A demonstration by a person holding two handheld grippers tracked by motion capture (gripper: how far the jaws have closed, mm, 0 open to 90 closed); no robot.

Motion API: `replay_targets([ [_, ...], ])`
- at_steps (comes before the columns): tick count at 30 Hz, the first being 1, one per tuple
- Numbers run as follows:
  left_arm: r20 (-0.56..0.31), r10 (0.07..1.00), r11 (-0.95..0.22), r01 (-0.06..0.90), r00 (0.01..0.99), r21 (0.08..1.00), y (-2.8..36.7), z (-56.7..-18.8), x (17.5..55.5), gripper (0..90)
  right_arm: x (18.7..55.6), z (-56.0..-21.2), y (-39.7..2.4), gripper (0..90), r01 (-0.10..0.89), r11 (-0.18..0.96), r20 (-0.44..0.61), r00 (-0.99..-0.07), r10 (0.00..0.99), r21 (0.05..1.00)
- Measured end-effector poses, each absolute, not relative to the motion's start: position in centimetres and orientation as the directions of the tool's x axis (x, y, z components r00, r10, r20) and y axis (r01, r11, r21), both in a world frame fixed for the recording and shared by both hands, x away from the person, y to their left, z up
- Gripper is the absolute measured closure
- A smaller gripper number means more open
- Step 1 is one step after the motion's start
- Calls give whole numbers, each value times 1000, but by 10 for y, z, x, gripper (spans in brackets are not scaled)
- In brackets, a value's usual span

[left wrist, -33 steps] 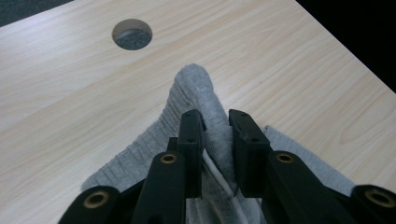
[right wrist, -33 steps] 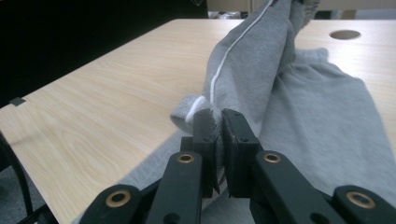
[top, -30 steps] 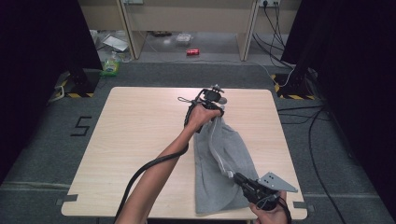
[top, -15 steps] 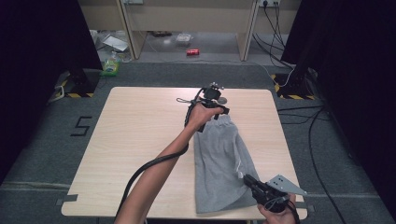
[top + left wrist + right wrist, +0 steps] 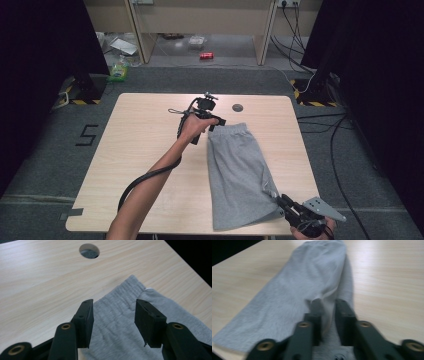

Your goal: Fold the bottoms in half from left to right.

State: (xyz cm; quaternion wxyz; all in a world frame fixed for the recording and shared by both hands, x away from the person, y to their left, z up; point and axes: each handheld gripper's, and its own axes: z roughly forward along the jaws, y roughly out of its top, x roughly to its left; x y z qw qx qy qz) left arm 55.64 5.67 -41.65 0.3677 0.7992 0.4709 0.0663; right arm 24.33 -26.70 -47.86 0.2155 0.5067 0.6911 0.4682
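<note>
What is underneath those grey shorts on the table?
The grey shorts lie flat on the bare wooden table. No bulge suggests anything beneath, but the cloth hides that patch. The right gripper pinches their near edge.

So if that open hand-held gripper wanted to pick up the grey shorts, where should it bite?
Probably the ribbed waistband corner, directly ahead of the left hand-held gripper. The grey shorts lie flat on the table, so come down from above and slide one jaw under that thick edge.
</note>
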Motion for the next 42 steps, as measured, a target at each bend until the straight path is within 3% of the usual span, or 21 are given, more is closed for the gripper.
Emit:
replay_targets([
  [1,-240,805,-285,707,543,647,59,-419,557,488,243,-479,-267,714,499,48,177,-394,902,866],
  [4,-235,818,-279,719,525,636,69,-429,558,479,243,-473,-270,595,488,20,183,-364,913,873],
  [8,-238,822,-283,733,518,619,78,-446,556,462,260,-470,-256,520,494,102,110,-381,918,863],
  [13,-231,827,-290,741,512,605,85,-458,554,444,279,-478,-246,522,535,212,26,-402,915,818],
  [19,-211,838,-294,743,503,602,90,-475,552,428,280,-495,-259,685,613,285,-23,-400,916,737],
  [22,-211,838,-294,742,503,602,89,-477,551,426,276,-499,-265,699,632,289,-24,-394,919,719],
  [31,-174,845,-312,730,506,608,79,-485,550,409,270,-500,-270,653,651,305,-52,-378,924,696],
  [34,-160,851,-312,727,500,611,76,-488,551,408,270,-499,-269,601,657,289,-50,-356,933,697],
  [40,-105,838,-370,697,536,614,62,-494,550,551,267,-485,-259,524,567,229,-9,-364,931,791],
  [42,-92,836,-382,693,542,612,61,-493,550,562,266,-483,-254,516,553,225,1,-379,925,802],
])
